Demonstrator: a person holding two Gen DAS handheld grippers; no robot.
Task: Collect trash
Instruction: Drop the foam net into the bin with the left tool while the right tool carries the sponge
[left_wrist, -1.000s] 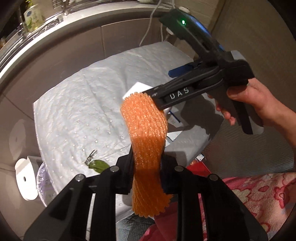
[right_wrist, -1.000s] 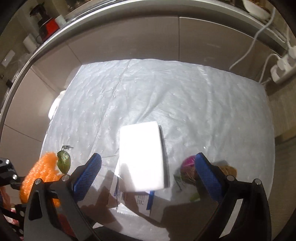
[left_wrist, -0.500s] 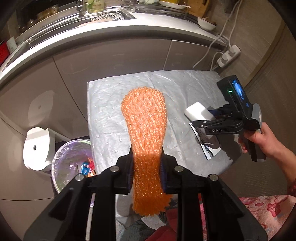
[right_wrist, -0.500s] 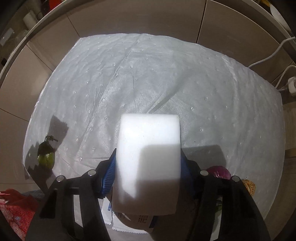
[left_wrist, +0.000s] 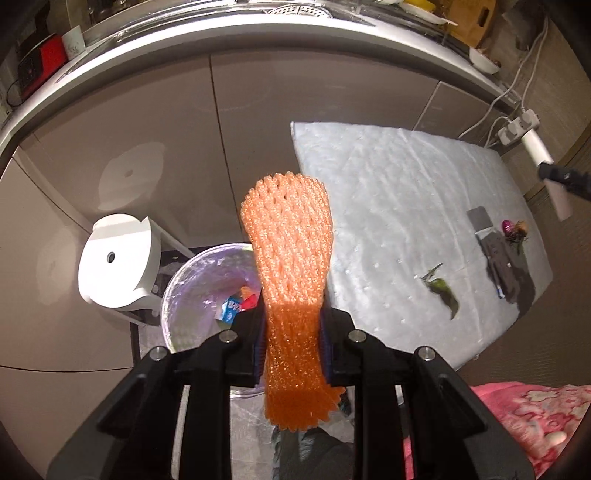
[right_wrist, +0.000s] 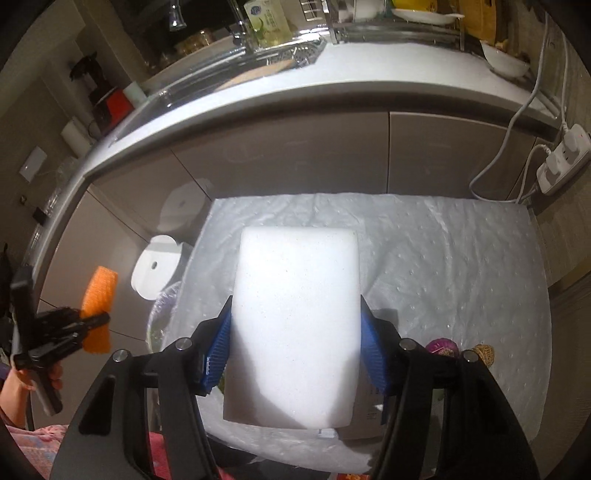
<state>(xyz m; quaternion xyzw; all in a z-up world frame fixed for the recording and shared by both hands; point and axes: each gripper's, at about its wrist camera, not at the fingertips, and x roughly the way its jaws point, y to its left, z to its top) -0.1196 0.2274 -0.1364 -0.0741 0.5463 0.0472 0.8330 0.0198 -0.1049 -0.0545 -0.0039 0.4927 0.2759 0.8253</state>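
My left gripper (left_wrist: 291, 332) is shut on an orange foam net sleeve (left_wrist: 290, 251) and holds it over the lined trash bin (left_wrist: 192, 280), which has colored wrappers inside. My right gripper (right_wrist: 295, 354) is shut on a white foam block (right_wrist: 295, 317), lifted above the white padded mat (right_wrist: 443, 266). On the mat lie a green leaf scrap (left_wrist: 441, 291), a flattened carton (left_wrist: 506, 266) and a purple onion scrap (left_wrist: 511, 227). The left gripper with the orange sleeve (right_wrist: 98, 295) shows at the left of the right wrist view.
The white bin lid (left_wrist: 118, 258) stands beside the bin against the beige cabinets (left_wrist: 166, 129). A power strip (right_wrist: 561, 158) with cables hangs at the right. A kitchen counter with a sink (right_wrist: 277, 55) runs behind. Pink floral cloth (left_wrist: 524, 417) lies at the lower right.
My left gripper has carried the orange sleeve left, off the mat and over the bin. My right gripper closed on the white foam block and lifted it off the mat.
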